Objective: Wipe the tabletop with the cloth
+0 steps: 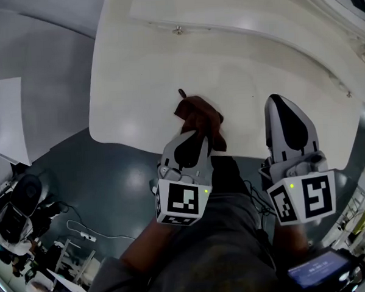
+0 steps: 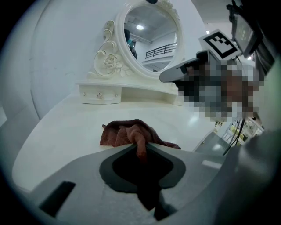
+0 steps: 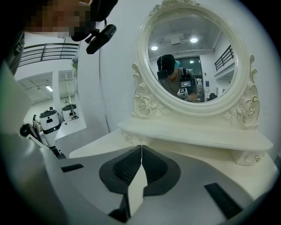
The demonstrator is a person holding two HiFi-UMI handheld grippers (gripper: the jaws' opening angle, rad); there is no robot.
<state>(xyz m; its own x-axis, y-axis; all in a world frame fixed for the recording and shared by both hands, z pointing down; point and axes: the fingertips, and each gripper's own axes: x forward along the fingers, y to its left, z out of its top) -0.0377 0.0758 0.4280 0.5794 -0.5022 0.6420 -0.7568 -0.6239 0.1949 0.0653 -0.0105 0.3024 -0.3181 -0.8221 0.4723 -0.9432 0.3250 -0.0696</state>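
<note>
A crumpled brown cloth [image 1: 197, 113] lies near the front edge of the white tabletop [image 1: 154, 76]. My left gripper [image 1: 196, 135] is shut on the near fold of the cloth [image 2: 127, 133], which runs in between its closed jaws, and the rest is bunched on the table ahead. My right gripper [image 1: 279, 102] hovers over the tabletop to the right of the cloth, apart from it. Its jaws [image 3: 141, 147] are shut with nothing between them. It also shows at the upper right of the left gripper view as the right gripper [image 2: 182, 71].
An ornate oval mirror [image 3: 195, 57] stands at the back on a low shelf with small drawers [image 2: 100, 93]. A small knob [image 1: 177, 30] shows at the table's back. The table's front edge [image 1: 130, 145] drops to grey floor, with equipment and cables [image 1: 24, 211] at lower left.
</note>
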